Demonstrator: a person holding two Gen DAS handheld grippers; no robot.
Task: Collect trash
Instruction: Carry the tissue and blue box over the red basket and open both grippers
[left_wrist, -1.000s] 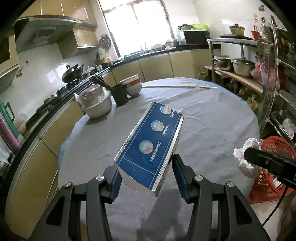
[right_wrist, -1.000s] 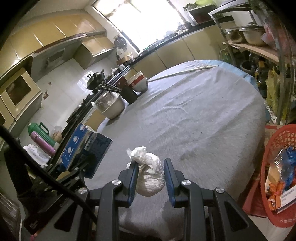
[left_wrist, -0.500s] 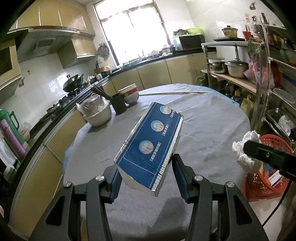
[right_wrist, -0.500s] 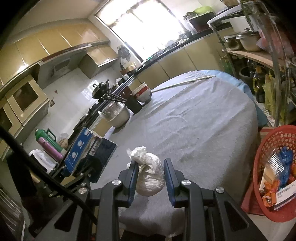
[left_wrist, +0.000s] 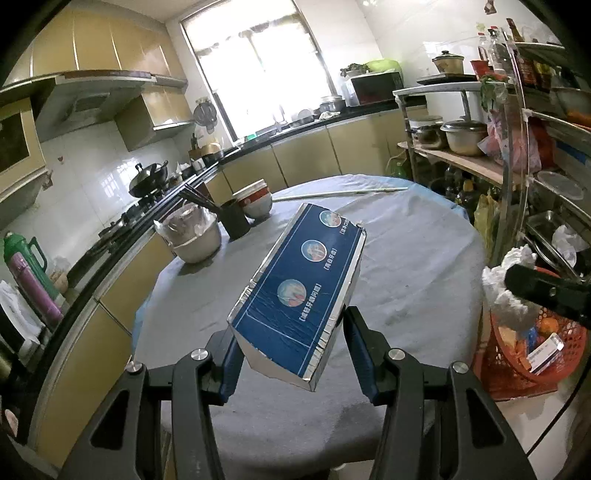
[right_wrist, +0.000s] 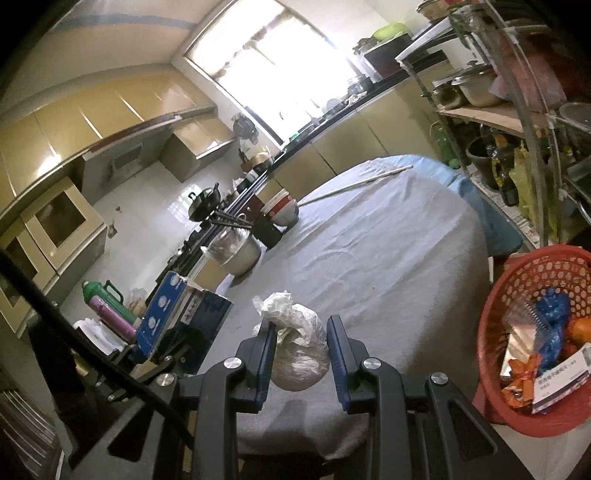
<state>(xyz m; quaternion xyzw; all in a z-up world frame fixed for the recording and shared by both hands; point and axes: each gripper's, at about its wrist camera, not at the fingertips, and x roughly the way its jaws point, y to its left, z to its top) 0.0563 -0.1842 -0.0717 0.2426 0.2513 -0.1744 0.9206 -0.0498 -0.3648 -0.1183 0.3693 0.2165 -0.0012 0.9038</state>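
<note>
The left gripper (left_wrist: 291, 354) clamps a blue, silver-edged cardboard box (left_wrist: 301, 291). The right gripper (right_wrist: 301, 354) pinches a crumpled white tissue wad (right_wrist: 297, 350) near a red plastic basket (right_wrist: 517, 280).

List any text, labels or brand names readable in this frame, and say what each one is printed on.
Nothing can be read with confidence.
Blue box in the left claw: three bracketed white captions in Chinese under round pictures, too blurred to quote.
White carton in the red basket: a line of dark print, too small to read.
Bottles on the shelf: labels too small.
White wad in the right claw: no print visible.
</note>
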